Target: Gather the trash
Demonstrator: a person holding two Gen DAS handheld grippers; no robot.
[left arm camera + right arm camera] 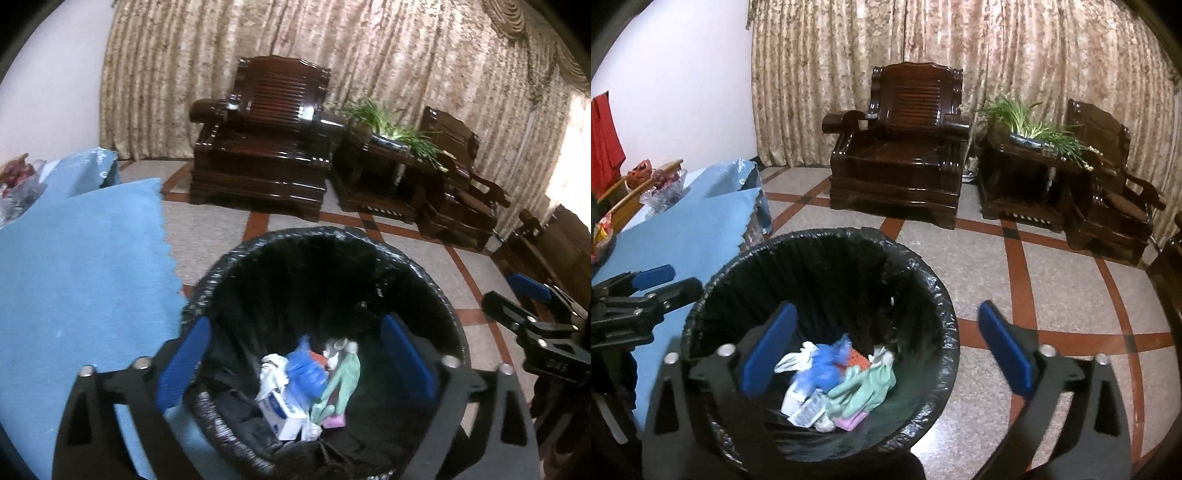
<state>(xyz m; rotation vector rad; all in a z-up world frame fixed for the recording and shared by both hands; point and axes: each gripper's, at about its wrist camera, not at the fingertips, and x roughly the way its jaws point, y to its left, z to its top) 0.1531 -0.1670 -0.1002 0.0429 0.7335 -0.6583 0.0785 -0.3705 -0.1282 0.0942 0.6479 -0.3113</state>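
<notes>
Both tools, left & right, hang spread apart, empty, over bin; trash already inside. Collection looks near done.

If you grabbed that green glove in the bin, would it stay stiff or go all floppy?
Probably floppy: the green glove lies draped and crumpled over the other trash in the black-lined bin. It looks thin, so likely light. Its surface may be a bit slippery, though I can't tell for sure.
</notes>
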